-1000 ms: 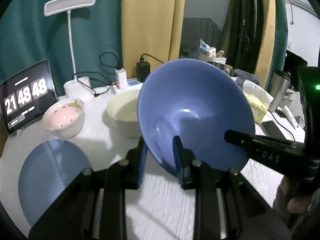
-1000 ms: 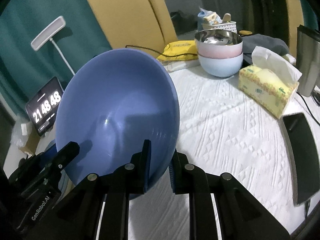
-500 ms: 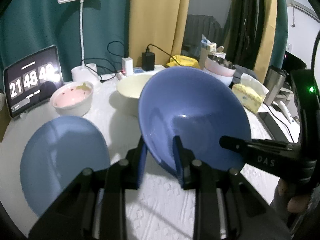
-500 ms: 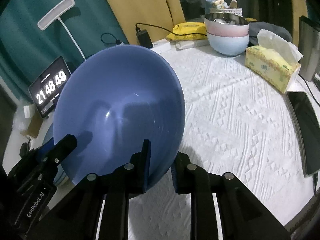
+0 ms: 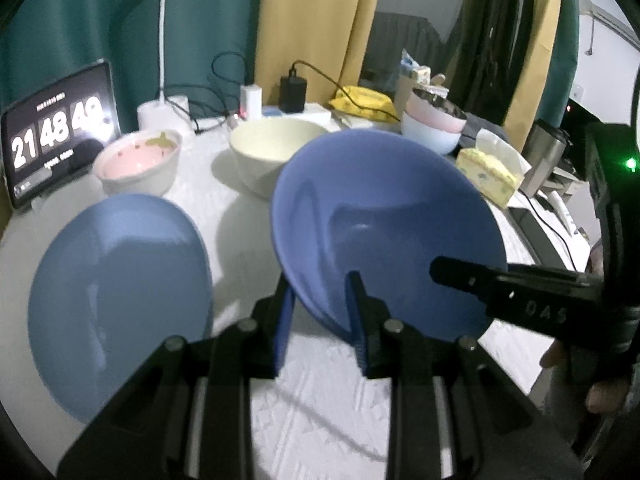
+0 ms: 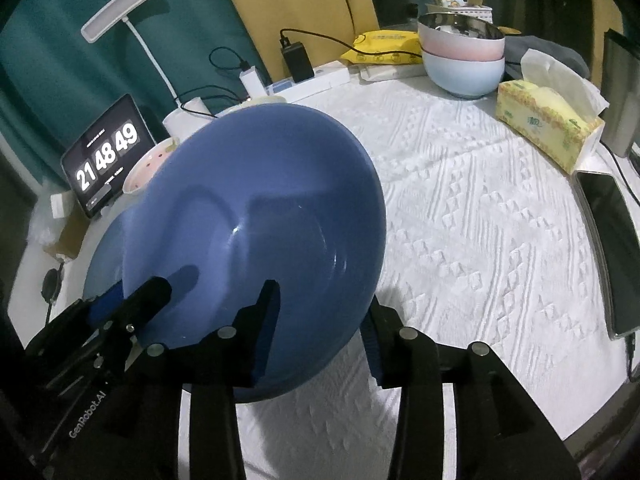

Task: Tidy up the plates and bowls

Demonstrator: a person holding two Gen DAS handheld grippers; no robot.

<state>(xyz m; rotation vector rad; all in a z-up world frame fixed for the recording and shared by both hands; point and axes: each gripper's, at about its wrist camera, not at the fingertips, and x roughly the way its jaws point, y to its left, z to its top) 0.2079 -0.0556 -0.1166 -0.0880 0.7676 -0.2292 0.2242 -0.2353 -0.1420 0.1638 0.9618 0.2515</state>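
A large blue bowl [image 5: 384,220] [image 6: 256,220] hangs tilted just above the white tablecloth. My left gripper [image 5: 320,320] is shut on its near rim, one finger inside and one outside. My right gripper [image 6: 318,340] straddles the opposite rim, its jaws are opening, and a gap shows between the pads and the bowl wall. In the right wrist view the left gripper's fingers [image 6: 148,296] bite the bowl's left edge. A blue plate [image 5: 116,296] [image 6: 100,264] lies flat beside the bowl, partly under it in the right wrist view.
A pink-lined bowl with food scraps [image 5: 138,160] and a cream bowl [image 5: 276,148] stand behind. Stacked pastel bowls [image 6: 462,56], a tissue box [image 6: 548,124], a phone [image 6: 612,248], a tablet clock [image 5: 56,132], a lamp and cables line the back and right.
The right gripper's jaws have spread apart off the bowl's rim. Both grippers and the bowl have sunk toward the table, the bowl tipping flatter, and more of the blue plate shows.
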